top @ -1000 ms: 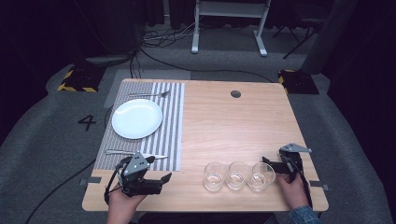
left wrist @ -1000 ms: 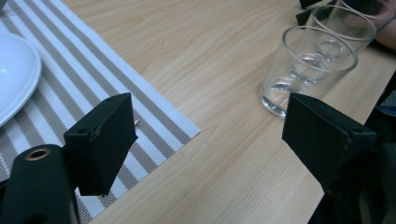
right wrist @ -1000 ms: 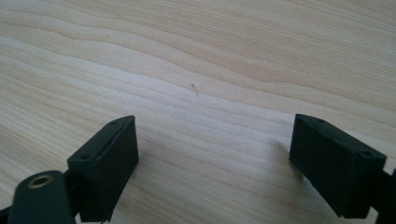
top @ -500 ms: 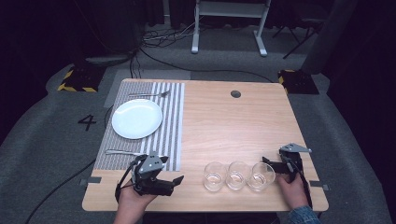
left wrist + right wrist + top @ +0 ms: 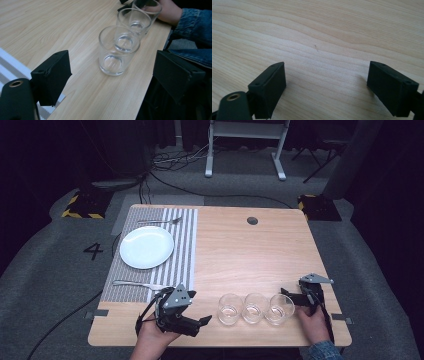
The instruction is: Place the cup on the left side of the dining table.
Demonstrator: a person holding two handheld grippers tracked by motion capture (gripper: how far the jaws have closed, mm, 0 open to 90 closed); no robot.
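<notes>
Left claw is spread wide, nothing btwn the jaws, aimed along the row of three glasses at the bench's near edge. Nearest glass stands upright just ahead of it, a bit beyond the jaw tips, not touching; middle glass sits right behind that, the far glass last. Right claw is also spread, holding nothing, w/ its tips just beside the far glass on the other end of the row; its own view looks across bare bench.

Handling, as a judgement: clear tumblers, thick base, thin straight wall. Stiff, smooth, likely slippery vs. the hard black pads, and breakable if knocked over or squeezed too hard. Prob. light-ish, weight low in the base. Best hold: jaws across the wall at mid height or lower, one each side, square to it, gentle close. Glasses stand near each other, so approach the nearest from its free side to avoid nudging the neighbour.
</notes>
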